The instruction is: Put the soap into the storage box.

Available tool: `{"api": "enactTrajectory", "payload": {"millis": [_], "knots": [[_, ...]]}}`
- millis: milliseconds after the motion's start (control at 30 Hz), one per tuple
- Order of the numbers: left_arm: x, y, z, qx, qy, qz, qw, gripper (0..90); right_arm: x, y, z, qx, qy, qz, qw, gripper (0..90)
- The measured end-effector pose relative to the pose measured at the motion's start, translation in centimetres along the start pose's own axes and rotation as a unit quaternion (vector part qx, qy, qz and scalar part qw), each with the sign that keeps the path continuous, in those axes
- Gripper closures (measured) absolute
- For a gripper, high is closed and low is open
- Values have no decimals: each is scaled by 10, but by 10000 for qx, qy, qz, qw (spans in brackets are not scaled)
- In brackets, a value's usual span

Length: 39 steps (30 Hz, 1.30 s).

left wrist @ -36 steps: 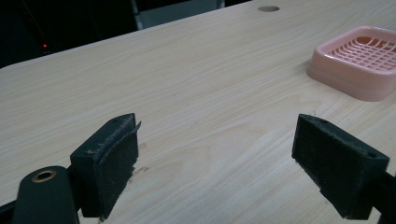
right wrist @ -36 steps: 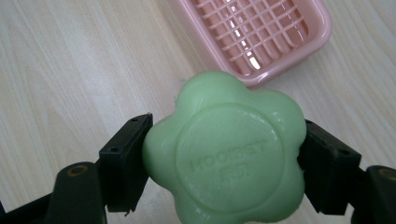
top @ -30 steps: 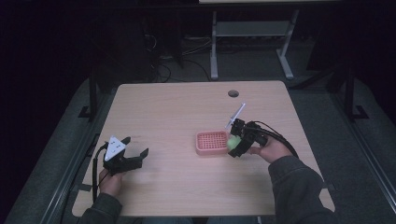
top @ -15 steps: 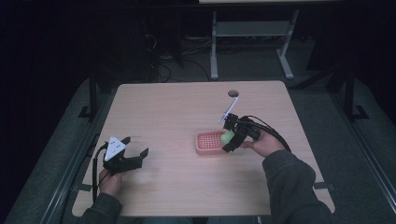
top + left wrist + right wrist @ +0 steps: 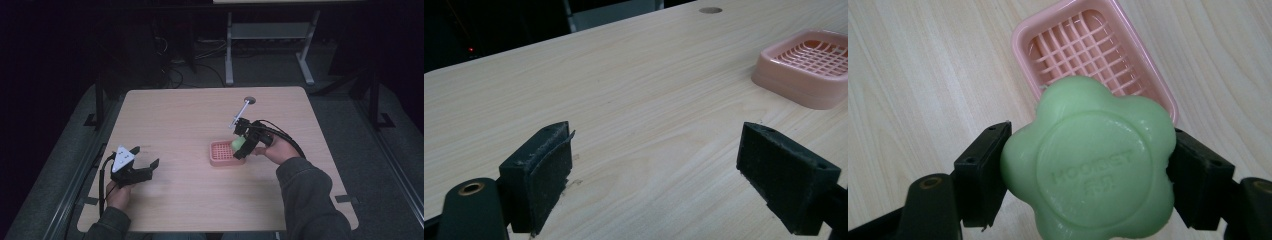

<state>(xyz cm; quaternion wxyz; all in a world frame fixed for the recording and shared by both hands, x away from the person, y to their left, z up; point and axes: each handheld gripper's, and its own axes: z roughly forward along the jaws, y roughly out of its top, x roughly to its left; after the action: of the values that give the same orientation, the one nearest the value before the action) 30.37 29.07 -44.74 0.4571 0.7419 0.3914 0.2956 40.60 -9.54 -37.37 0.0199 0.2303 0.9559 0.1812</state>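
Observation:
A green flower-shaped soap (image 5: 1090,162) is clamped between the jaws of my right gripper (image 5: 1088,165), held just above the pink slatted soap dish (image 5: 1088,45). In the high view the right gripper (image 5: 243,145) hovers over the dish's (image 5: 220,154) right part with the green soap (image 5: 237,144) in it. My left gripper (image 5: 145,167) rests near the table's front left, its jaws wide apart with nothing between them. The left gripper view has its two black pads (image 5: 544,170) spread over bare wood, and the pink dish (image 5: 809,65) lies far off to the right.
The light wooden table (image 5: 190,125) has a round cable hole (image 5: 248,100) near its far edge. Beyond the table stand a metal frame (image 5: 270,40) and cables on a dark floor. A person's sleeves enter from the bottom.
My right gripper has carried the green soap up and slightly left, from the dish's right edge to above the dish. The left gripper has stayed where it was.

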Motion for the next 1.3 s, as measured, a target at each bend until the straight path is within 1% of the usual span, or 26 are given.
{"api": "enactTrajectory", "payload": {"millis": [200, 433, 567, 867, 1000, 1167, 1233, 1300], "knots": [[0, 0, 0, -4, -3, -19, 10000, 142, -3, 4, 5, 32, 10, -25, 10000, 260], [0, 0, 0, -27, -2, -31, 10000, 142, -4, 12, 2, 30, -27, -75, 10000, 259], [0, 0, 0, -33, -6, -23, 10000, 142, -4, 16, 1, -1, -3, -74, 10000, 259], [0, 0, 0, -29, -4, -20, 10000, 142, -6, 20, 10, 73, 29, -74, 9999, 259], [0, 0, 0, -31, -5, -30, 10000, 142, -6, 22, 13, 84, 4, -81, 9999, 259], [-1, 0, 0, -13, -28, -3, 10000, 142, -6, 25, 18, 94, 12, -63, 9999, 259], [-1, 0, 1, -25, -26, -6, 10000, 142, -5, 26, 21, 108, 21, -70, 9999, 259], [-1, 0, 1, -15, -30, -4, 10000, 142, -6, 26, 25, 78, 87, -30, 9999, 259]]}}
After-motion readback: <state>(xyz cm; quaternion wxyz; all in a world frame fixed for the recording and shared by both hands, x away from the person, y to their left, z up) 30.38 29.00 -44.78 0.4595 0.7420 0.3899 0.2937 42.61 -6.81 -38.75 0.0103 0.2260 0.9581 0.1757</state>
